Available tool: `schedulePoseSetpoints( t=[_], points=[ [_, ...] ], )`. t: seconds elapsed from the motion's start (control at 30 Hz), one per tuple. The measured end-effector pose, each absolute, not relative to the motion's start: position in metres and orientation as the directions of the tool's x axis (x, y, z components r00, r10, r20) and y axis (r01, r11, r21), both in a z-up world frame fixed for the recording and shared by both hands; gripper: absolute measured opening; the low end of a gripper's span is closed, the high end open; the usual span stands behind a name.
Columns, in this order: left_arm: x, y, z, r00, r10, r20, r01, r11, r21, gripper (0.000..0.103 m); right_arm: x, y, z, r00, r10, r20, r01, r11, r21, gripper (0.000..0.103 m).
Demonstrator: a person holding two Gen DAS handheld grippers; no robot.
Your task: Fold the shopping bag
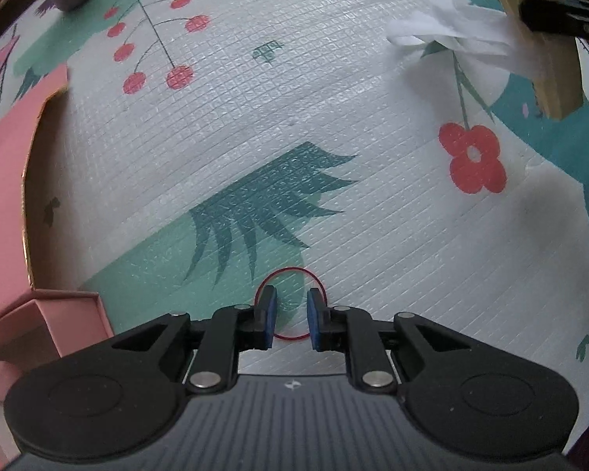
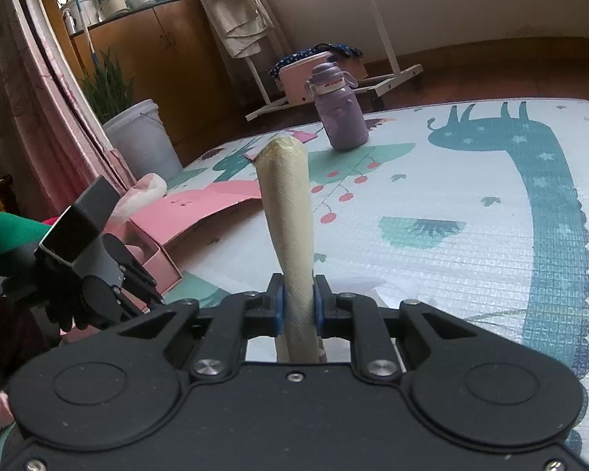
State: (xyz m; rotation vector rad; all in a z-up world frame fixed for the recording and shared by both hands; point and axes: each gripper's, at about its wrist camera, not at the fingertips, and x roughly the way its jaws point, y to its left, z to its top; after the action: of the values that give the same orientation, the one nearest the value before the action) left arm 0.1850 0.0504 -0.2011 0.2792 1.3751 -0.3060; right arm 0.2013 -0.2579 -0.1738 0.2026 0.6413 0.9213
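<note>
The shopping bag is a cream roll standing upright, and my right gripper is shut on its lower part. The left wrist view shows the same roll at the top right, with white crumpled strips hanging from it over the play mat. My left gripper is open and low over the mat. A thin red rubber band loops around its two fingertips. In the right wrist view the left gripper is at the left, in a black-gloved hand with a green sleeve.
An open pink cardboard box lies at the mat's left edge, close to my left gripper. A purple drinking bottle stands at the far side of the mat. Off the mat are a white bucket and a drying rack.
</note>
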Motion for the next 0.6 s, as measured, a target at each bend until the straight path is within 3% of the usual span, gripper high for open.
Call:
schedulePoseSetpoints(
  t=[0.4,0.43,0.47,0.5,0.53,0.6],
  points=[
    [0.190,0.050,-0.198,0.129,-0.078,-0.988,0.413,0.910,-0.018,0.021,0.203,-0.259,-0.176,0.431,0.792,-0.432,-0.676,0.601,0.428,0.016],
    [0.191,0.049,-0.199,0.100,-0.100,-0.990,0.430,0.902,-0.048,0.036,0.203,-0.259,-0.176,0.431,0.792,-0.432,-0.675,0.601,0.428,0.016],
    [0.192,0.048,-0.200,0.065,-0.125,-0.990,0.447,0.891,-0.083,0.073,0.203,-0.259,-0.176,0.431,0.792,-0.433,-0.675,0.601,0.428,0.016],
    [0.193,0.046,-0.202,0.030,-0.149,-0.988,0.463,0.879,-0.119,0.097,0.203,-0.260,-0.176,0.430,0.792,-0.433,-0.675,0.601,0.428,0.016],
    [0.193,0.045,-0.206,0.016,-0.122,-0.992,0.476,0.874,-0.099,0.103,0.203,-0.260,-0.177,0.430,0.792,-0.433,-0.675,0.601,0.428,0.016],
    [0.191,0.043,-0.217,0.039,-0.011,-0.999,0.505,0.863,0.010,0.103,0.204,-0.260,-0.177,0.430,0.792,-0.434,-0.674,0.601,0.429,0.016]
  ],
)
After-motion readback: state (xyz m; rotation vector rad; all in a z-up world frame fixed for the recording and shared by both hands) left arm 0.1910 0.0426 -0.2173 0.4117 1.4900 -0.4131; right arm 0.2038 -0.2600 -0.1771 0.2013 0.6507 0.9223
